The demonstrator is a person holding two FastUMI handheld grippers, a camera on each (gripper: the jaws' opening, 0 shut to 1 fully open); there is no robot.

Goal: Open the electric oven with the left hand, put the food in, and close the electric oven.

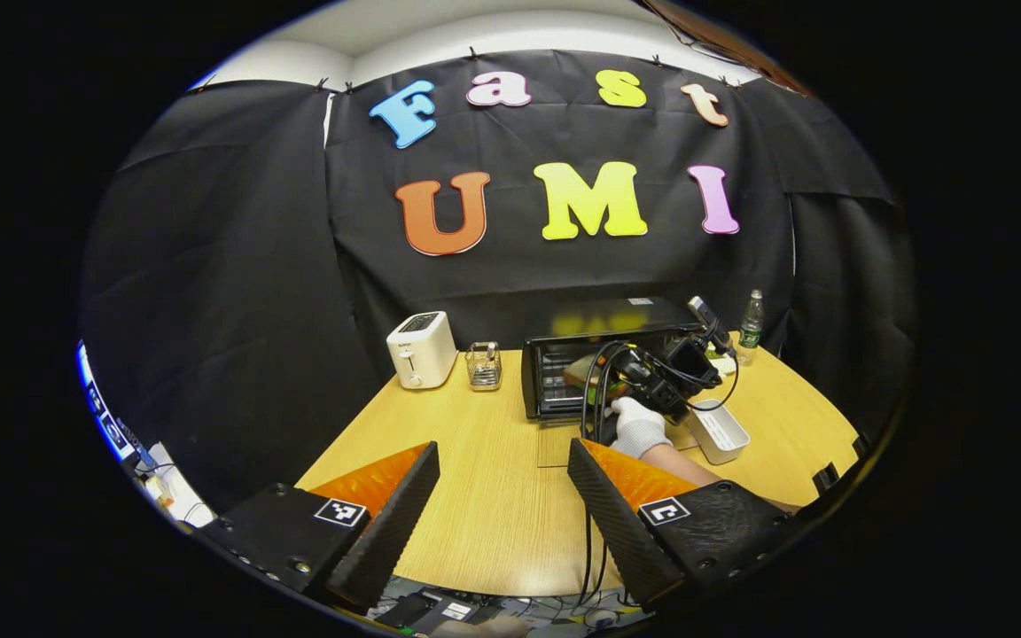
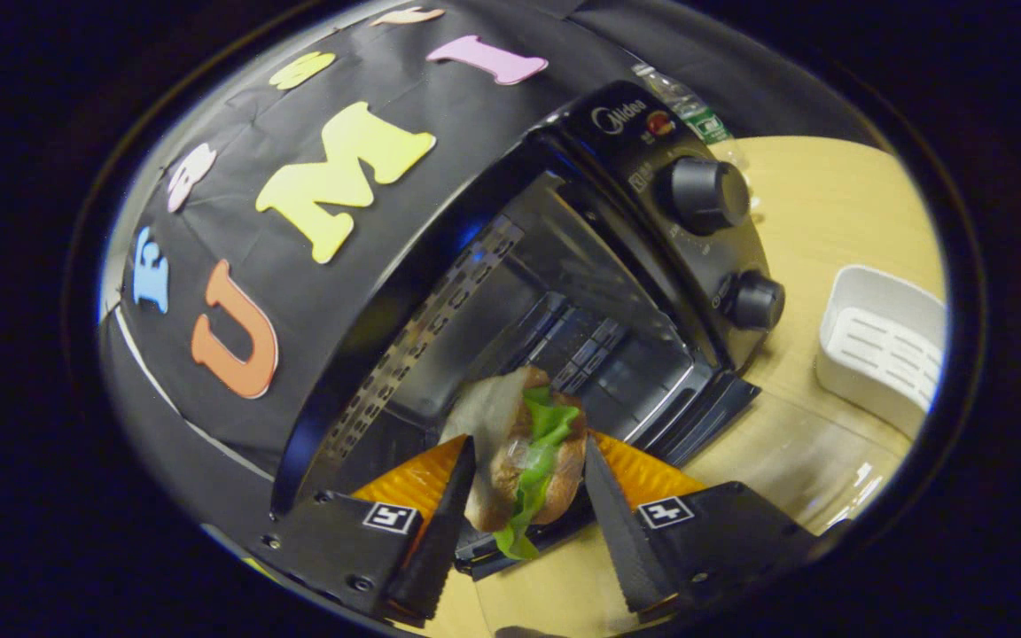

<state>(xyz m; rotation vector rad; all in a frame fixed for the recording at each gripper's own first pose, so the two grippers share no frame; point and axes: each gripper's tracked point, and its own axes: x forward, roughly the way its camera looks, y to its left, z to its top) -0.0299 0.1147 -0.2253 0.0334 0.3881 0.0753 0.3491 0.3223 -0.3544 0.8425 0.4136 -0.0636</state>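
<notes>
The black electric oven (image 1: 604, 323) stands at the back of the wooden table (image 1: 475, 478), its glass door (image 1: 559, 443) folded down flat. In the right gripper view the oven (image 2: 652, 151) is close and tilted, its cavity open. My right gripper (image 2: 528, 443) is shut on a sandwich (image 2: 519, 443) of bread and lettuce, held on edge at the oven's mouth over the lowered door. In the left gripper view that gripper (image 1: 652, 372) is at the oven opening, held by a gloved hand (image 1: 637, 425). My left gripper (image 1: 502, 447) hangs open above the table's front, holding nothing.
A white toaster (image 1: 422, 348) and a small wire rack (image 1: 483, 365) stand left of the oven. A white tray (image 1: 717, 431) sits right of the door, near the knobs (image 2: 710, 190). A bottle (image 1: 751, 323) stands at the back right. Cables trail over the table's front edge.
</notes>
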